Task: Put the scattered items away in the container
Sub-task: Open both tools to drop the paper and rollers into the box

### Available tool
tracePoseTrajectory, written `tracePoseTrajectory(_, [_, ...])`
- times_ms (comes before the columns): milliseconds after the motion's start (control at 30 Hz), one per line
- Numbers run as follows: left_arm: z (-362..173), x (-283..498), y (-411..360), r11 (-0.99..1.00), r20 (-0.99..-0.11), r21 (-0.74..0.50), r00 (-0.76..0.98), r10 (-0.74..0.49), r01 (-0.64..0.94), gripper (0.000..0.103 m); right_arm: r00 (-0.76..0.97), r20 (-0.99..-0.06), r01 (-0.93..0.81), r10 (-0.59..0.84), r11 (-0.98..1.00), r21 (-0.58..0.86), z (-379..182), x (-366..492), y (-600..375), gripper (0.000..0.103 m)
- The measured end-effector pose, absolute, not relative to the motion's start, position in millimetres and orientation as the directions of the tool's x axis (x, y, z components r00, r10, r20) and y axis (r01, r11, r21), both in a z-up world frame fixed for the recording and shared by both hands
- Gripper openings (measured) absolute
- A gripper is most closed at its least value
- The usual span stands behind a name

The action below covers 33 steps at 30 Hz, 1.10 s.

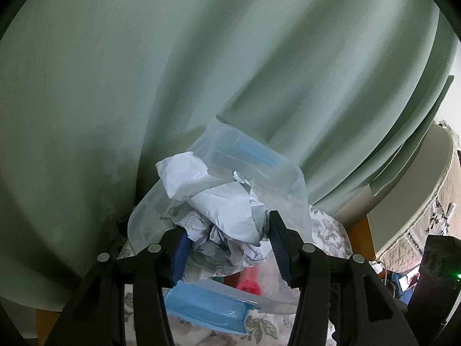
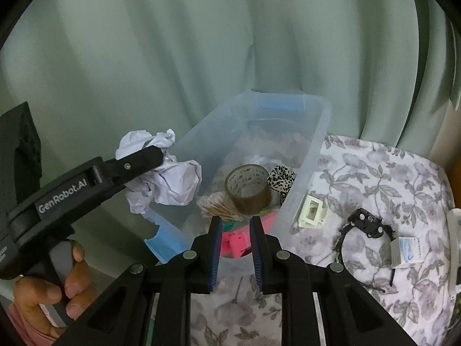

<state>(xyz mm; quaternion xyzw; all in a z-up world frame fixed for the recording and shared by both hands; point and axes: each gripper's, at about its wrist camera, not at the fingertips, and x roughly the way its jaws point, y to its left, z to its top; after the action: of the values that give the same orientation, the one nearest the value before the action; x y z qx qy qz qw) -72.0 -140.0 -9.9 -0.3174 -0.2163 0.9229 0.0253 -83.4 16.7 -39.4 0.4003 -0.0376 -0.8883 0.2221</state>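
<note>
- Pale green curtain point(image 2: 201, 57) is hanging behind a surface that is wearing a grey floral cloth point(image 2: 374, 178).
- Left gripper point(image 1: 227, 239) is pinching a crumpled paper wad point(image 1: 227, 216) between its blue pads; in the right wrist view the paper wad is hanging just outside and above the near left rim of the clear plastic bin point(image 2: 299, 173), so the drop is lying inward, toward the right.
- Wad is bulky, with no clear long axis.
- Right gripper point(image 2: 236, 248) is hovering over the bin's near edge, fingers narrowly parted, apparently holding nothing.
- Bin is already holding a tape roll point(image 2: 248, 189), a leopard-print scrunchie point(image 2: 281, 178), a bundle of sticks point(image 2: 222, 209) and something pink point(image 2: 234, 240), blurred.
- Still lying out on the cloth: a white square frame point(image 2: 312, 212), black strap point(image 2: 366, 227), small box point(image 2: 406, 250), all nearer the right hand.
</note>
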Motion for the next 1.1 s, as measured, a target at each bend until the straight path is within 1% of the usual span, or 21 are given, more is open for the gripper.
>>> tracePoseTrajectory(133, [-7.5,-69.3,-141.3,-0.907,-0.578,-0.412,-0.795,0.184,0.089,0.056,-0.579,-0.696,0.368,-0.425,-0.898,0.242,-37.1,-80.0,16.1,0.022])
tracePoseTrajectory(167, [-7.1,-68.7,-141.3,-0.906,-0.578,-0.414,-0.795,0.187,0.088,0.057,-0.579,-0.696,0.368,-0.425,-0.898,0.242,-37.8,-80.5,16.7,0.021])
tracePoseTrajectory(200, [-6.8,-68.2,-141.5,-0.905,-0.578,-0.415,-0.794,0.188,0.088,0.062,-0.579,-0.696,0.368,-0.424,-0.898,0.242,-38.6,-81.2,17.4,0.021])
tracePoseTrajectory(333, [-7.7,-68.8,-139.7,-0.902,-0.585,-0.423,-0.787,0.197,0.088,0.064,-0.580,-0.695,0.360,-0.424,-0.899,0.248,-36.7,-79.3,20.7,0.021])
tracePoseTrajectory(400, [-7.3,-68.6,-138.6,-0.901,-0.587,-0.426,-0.784,0.203,0.086,0.070,-0.583,-0.693,0.355,-0.424,-0.900,0.252,-35.9,-78.7,23.0,0.022])
tracePoseTrajectory(500, [-5.1,-68.7,-135.0,-0.899,-0.581,-0.432,-0.785,0.217,0.071,0.077,-0.588,-0.690,0.349,-0.423,-0.901,0.256,-35.3,-78.0,25.0,0.022])
tracePoseTrajectory(567, [-3.8,-68.6,-131.5,-0.905,-0.583,-0.420,-0.785,0.210,0.070,0.080,-0.589,-0.688,0.346,-0.423,-0.902,0.258,-34.7,-76.9,26.1,0.022])
tracePoseTrajectory(1100, [6.2,-65.0,-103.7,-0.928,-0.602,-0.368,-0.775,0.194,0.054,0.080,-0.621,-0.652,0.299,-0.435,-0.900,0.316,-28.6,-67.6,57.9,0.022])
